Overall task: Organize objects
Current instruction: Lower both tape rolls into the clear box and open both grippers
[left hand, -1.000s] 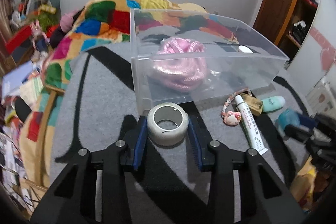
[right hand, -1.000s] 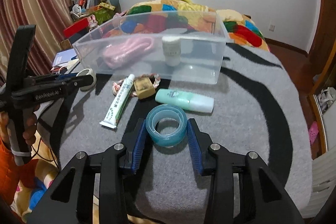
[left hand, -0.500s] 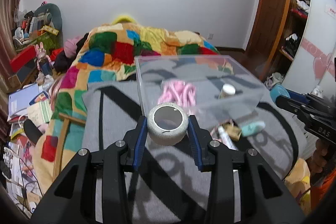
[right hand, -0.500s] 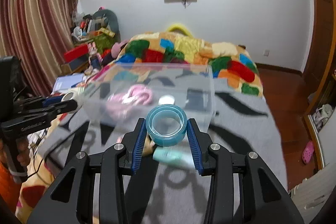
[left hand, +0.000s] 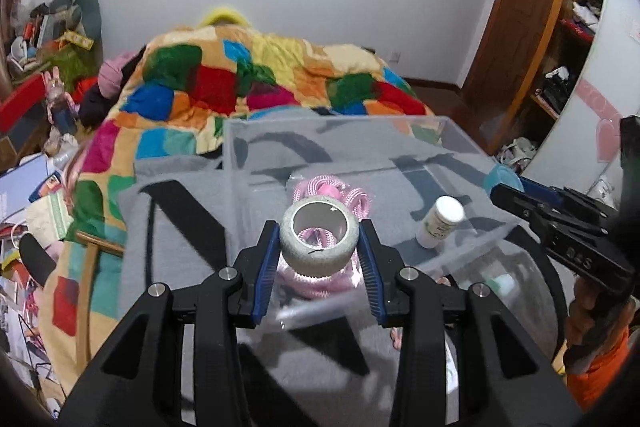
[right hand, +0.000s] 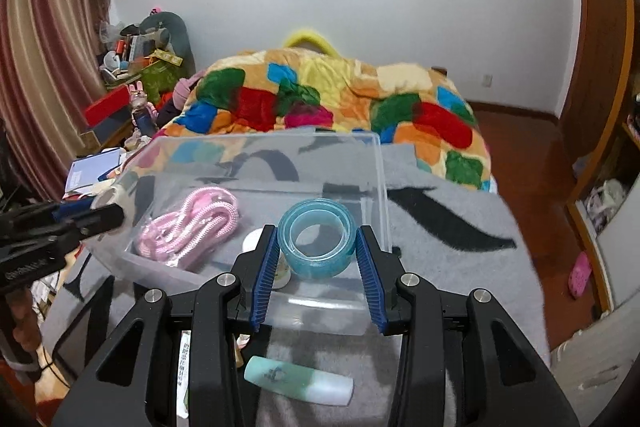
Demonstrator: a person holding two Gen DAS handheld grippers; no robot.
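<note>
My left gripper (left hand: 319,254) is shut on a white tape roll (left hand: 319,255) and holds it above the clear plastic bin (left hand: 460,143), over the pink rope (left hand: 356,197). My right gripper (right hand: 316,247) is shut on a blue tape roll (right hand: 317,255) and holds it over the bin's (right hand: 378,163) near right end. The bin holds the pink rope (right hand: 192,227) and a small white bottle (left hand: 438,223). A mint-green tube (right hand: 298,379) and a white tube (right hand: 183,367) lie on the grey blanket (right hand: 440,227) in front of the bin.
The bin stands on a grey blanket with black stripes (left hand: 176,227). A patchwork quilt (left hand: 256,83) covers the bed behind. Clutter fills the floor at the left (left hand: 36,187). The right gripper shows at the left wrist view's right edge (left hand: 560,219).
Both grippers have lifted their tape rolls off the blanket and moved forward over the bin. The bin now lies below the rolls instead of behind them.
</note>
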